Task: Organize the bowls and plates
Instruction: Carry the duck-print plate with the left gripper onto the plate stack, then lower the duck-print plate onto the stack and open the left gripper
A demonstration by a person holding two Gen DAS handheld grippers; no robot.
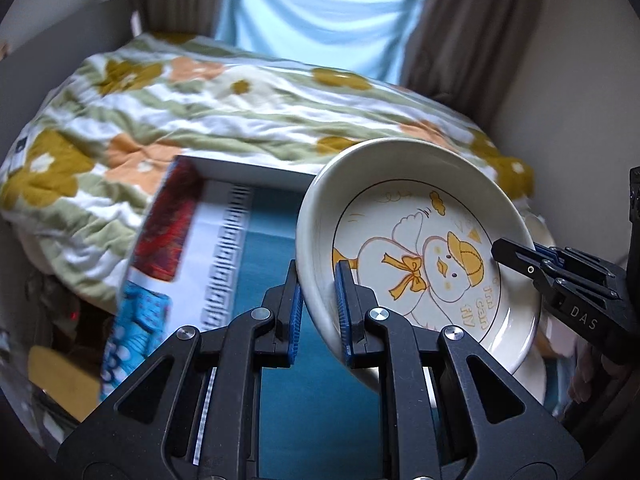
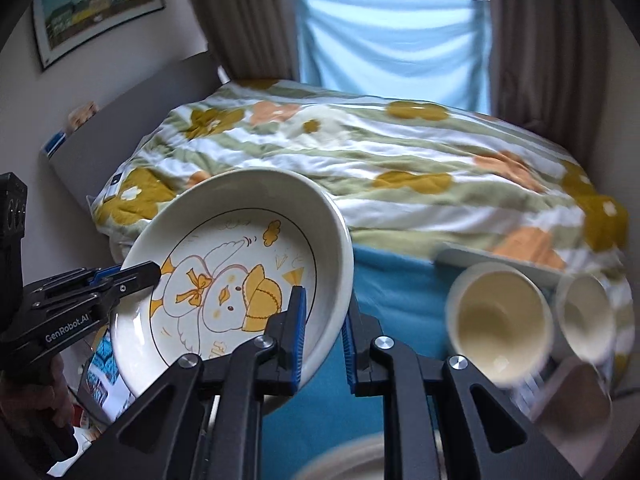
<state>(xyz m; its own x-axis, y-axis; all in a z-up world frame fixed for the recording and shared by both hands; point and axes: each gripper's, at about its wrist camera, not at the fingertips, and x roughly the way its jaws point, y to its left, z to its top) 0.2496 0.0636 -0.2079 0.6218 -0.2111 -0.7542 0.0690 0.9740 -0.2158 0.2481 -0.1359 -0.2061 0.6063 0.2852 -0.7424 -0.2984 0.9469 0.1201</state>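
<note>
Left gripper (image 1: 318,312) pinching the plate (image 1: 416,256) rim, lifting it tilted over the blue cloth (image 1: 276,240). Right gripper (image 2: 324,336) squeezing the opposite rim. Two cups (image 2: 500,320) sitting near, by the bed (image 2: 360,152).

Flowered quilt (image 2: 360,152) covered the bed. Pale blue cloth (image 2: 394,44) hung between brown curtains (image 2: 552,40). Framed picture (image 2: 96,8) on wall. Teal mat (image 1: 276,264) in foreground.

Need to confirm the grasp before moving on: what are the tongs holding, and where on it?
Both hold the duck plate by its rim, on opposite sides: left tongs and right tongs, one finger inside and one outside.
</note>
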